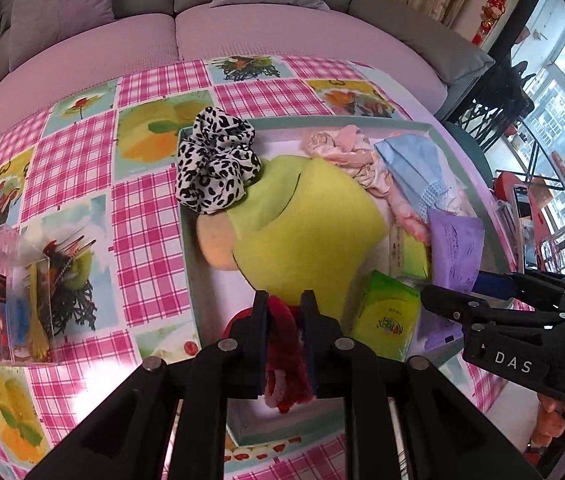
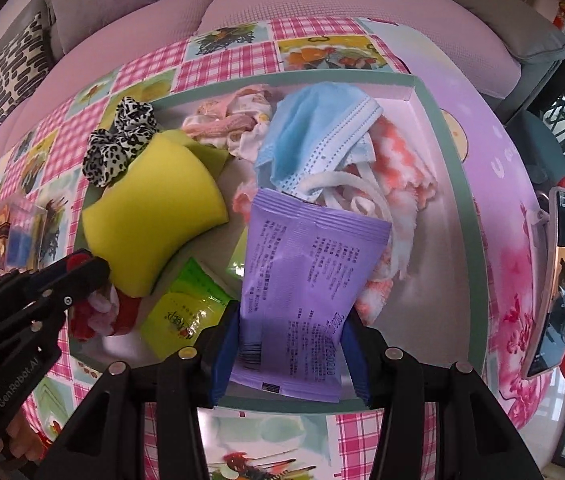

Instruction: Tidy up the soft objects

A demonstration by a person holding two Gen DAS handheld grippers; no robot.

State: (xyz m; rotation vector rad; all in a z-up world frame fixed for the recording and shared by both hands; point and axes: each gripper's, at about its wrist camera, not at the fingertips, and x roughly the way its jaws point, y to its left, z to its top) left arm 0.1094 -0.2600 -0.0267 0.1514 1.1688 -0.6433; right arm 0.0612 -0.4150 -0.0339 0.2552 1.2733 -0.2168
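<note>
A shallow green-rimmed tray (image 1: 186, 216) (image 2: 448, 128) holds soft things: a yellow sponge (image 1: 302, 236) (image 2: 154, 216), a blue face mask (image 1: 414, 164) (image 2: 314, 132), pink cloths (image 1: 342, 148) (image 2: 226, 120) and a green tissue pack (image 1: 386, 316) (image 2: 186, 312). A leopard-print scrunchie (image 1: 214, 160) (image 2: 118, 140) lies over the tray's left rim. My left gripper (image 1: 284, 344) (image 2: 90, 276) is shut on a red and pink fluffy scrunchie (image 1: 286, 360) (image 2: 98, 312) over the tray's near left corner. My right gripper (image 2: 290, 344) (image 1: 430, 296) is shut on a purple wipes pack (image 2: 306, 280) (image 1: 456, 248) above the tray.
The tray sits on a pink checked tablecloth (image 1: 74, 160) in front of a sofa (image 1: 142, 32). A clear plastic box (image 1: 6, 300) (image 2: 14, 236) of small items stands left of the tray. A phone on a red stand (image 2: 562, 284) is at the right.
</note>
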